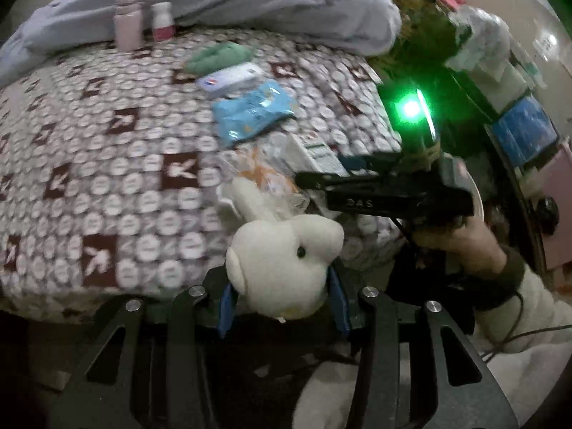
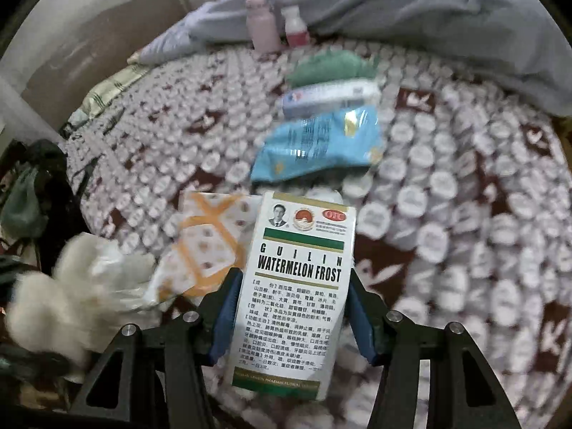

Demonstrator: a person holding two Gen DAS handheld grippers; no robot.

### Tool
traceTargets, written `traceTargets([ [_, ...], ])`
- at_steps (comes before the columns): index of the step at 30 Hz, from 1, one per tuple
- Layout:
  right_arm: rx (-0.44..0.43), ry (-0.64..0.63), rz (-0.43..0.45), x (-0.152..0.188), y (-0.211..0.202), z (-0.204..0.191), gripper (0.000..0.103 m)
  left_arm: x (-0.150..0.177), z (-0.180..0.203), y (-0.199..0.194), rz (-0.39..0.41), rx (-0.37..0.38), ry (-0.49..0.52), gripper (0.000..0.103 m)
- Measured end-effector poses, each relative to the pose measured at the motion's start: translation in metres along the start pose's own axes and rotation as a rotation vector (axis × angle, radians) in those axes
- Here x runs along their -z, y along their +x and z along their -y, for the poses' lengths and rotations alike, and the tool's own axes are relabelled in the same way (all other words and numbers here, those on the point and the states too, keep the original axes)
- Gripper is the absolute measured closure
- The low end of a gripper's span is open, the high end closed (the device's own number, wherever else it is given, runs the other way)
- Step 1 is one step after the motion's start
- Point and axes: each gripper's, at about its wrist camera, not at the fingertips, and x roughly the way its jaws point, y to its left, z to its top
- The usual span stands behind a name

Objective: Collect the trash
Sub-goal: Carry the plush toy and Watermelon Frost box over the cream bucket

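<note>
Gripping a white plush toy animal (image 1: 282,261) at the patterned bedspread's (image 1: 107,178) near edge, the left gripper (image 1: 282,296) clears it from litter. The right gripper (image 2: 289,307) clamps a white printed medicine box (image 2: 300,286), apparently bound for disposal; a blue crinkled plastic packet (image 2: 318,143) waits mid-bed.

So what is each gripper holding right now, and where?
Left gripper: white plush toy, clamped across its head. Right gripper: Watermelon Frost box, gripped by its long side edges.

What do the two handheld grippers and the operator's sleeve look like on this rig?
Both grippers are black metal linkage frames with silver pivot bolts and blue finger pads. Seen from the left wrist, the right gripper has a black body with white lettering and a bright green status light. The hand holding it wears a cream fleece sleeve with a dark cuff; a thin black cable trails past.
</note>
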Motion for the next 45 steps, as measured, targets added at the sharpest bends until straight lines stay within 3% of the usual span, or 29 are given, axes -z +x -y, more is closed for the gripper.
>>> traceTargets([
  [6,0.021,-0.01,0.0,0.0,0.001,0.0,0.051,-0.015,-0.015,-0.037,0.121,-0.039,-0.027,0.061],
  [10,0.015,-0.019,0.055,-0.002,-0.029,0.003,0.051,-0.028,-0.001,-0.035,0.145,-0.017,-0.009,0.061],
  [22,0.191,0.105,0.191,0.031,-0.123,0.081,0.051,-0.073,0.11,0.046,0.127,0.082,0.126,0.061],
  [32,0.329,0.269,0.219,0.078,-0.174,0.167,0.051,-0.099,0.199,0.101,0.095,0.127,0.21,0.061],
  [45,0.441,0.45,0.23,0.145,-0.221,0.245,0.051,-0.107,0.3,0.146,0.065,0.156,0.37,0.061],
])
